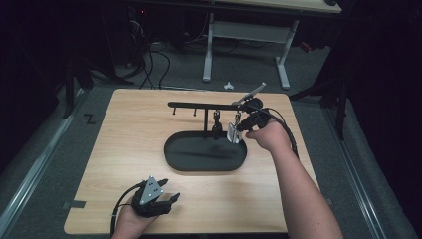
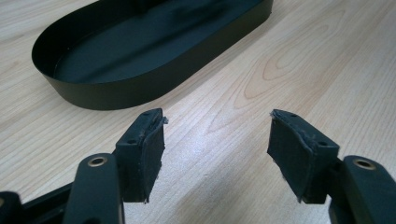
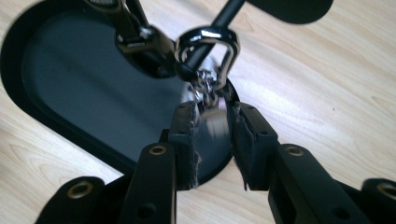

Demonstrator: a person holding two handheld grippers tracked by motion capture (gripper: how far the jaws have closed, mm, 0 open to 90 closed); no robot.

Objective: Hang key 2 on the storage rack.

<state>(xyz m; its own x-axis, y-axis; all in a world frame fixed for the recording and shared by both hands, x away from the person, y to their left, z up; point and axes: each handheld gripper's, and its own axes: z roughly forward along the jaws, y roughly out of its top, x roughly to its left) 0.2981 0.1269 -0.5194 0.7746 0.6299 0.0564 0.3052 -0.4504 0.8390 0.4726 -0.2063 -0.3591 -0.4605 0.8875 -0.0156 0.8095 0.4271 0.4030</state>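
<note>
High view, table [image 1: 124, 164]: light wood top, bearing a black oval tray [image 1: 175, 162] near the middle.
High view, stand: black post rising from the tray, topped by a horizontal hook bar [image 1: 199, 105].
High view, keychain [image 1: 232, 130]: silvery, hanging from the bar toward its right end, above the tray's right part.
High view, right gripper [image 1: 238, 130]: held at the keychain, tips at its lower part; cable looping back over the hand.
High view, left gripper [image 1: 166, 200]: resting low at the table's near edge, well apart from the tray; grey three-cornered plate on top.
Left gripper view, left gripper [image 2: 217, 140]: jaws spread wide, bare wood between the pads, nothing held.
Left gripper view, tray [image 2: 116, 86]: beyond the jaws, upper left, apart from them.
Right gripper view, right gripper [image 3: 213, 123]: jaws parted narrowly, pads flanking the blurred lower part of the keychain; pad contact not discernible.
Right gripper view, keychain [image 3: 208, 51]: shiny metal clasp hooked on the black bar, chain dropping between the pads, above the tray's end.
</note>
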